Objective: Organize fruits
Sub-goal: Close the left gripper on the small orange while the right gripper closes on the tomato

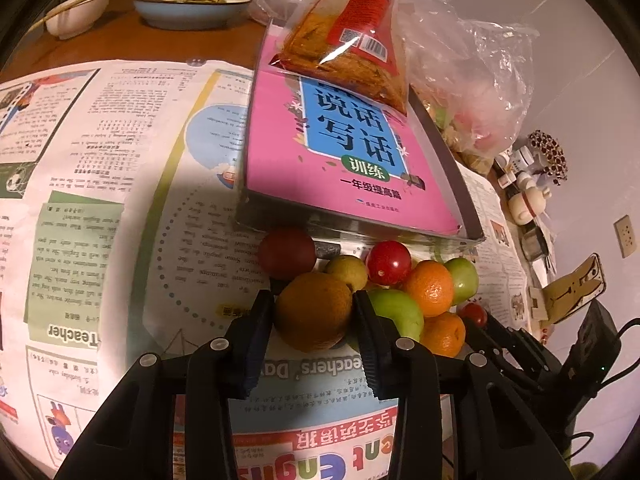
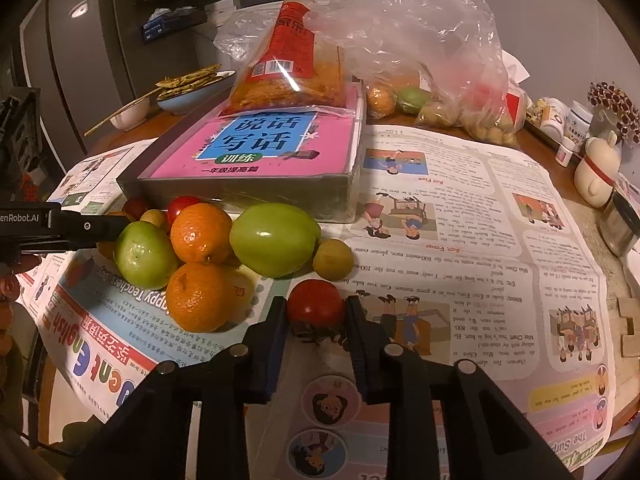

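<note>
Fruits [image 2: 240, 248] sat heaped on the newspaper [image 1: 100, 200] against the pink book [image 1: 340, 152]; you had your left gripper [image 1: 314, 312] clamped on a brownish orange [image 1: 314, 312] at the pile's left edge, dead ahead between its pads, while your right gripper [image 2: 316, 308] pinched a red tomato [image 2: 316, 304] at the right, apart from the heap and nearer that hand

Plain pale wall [image 1: 592, 56] with a socket [image 1: 627, 236]. Wooden table [image 1: 132, 36] covered by newspaper [image 2: 460, 216]. Dark cabinet [image 2: 72, 60] and shelves [image 2: 168, 0] behind. Dim, warm indoor lighting.
</note>
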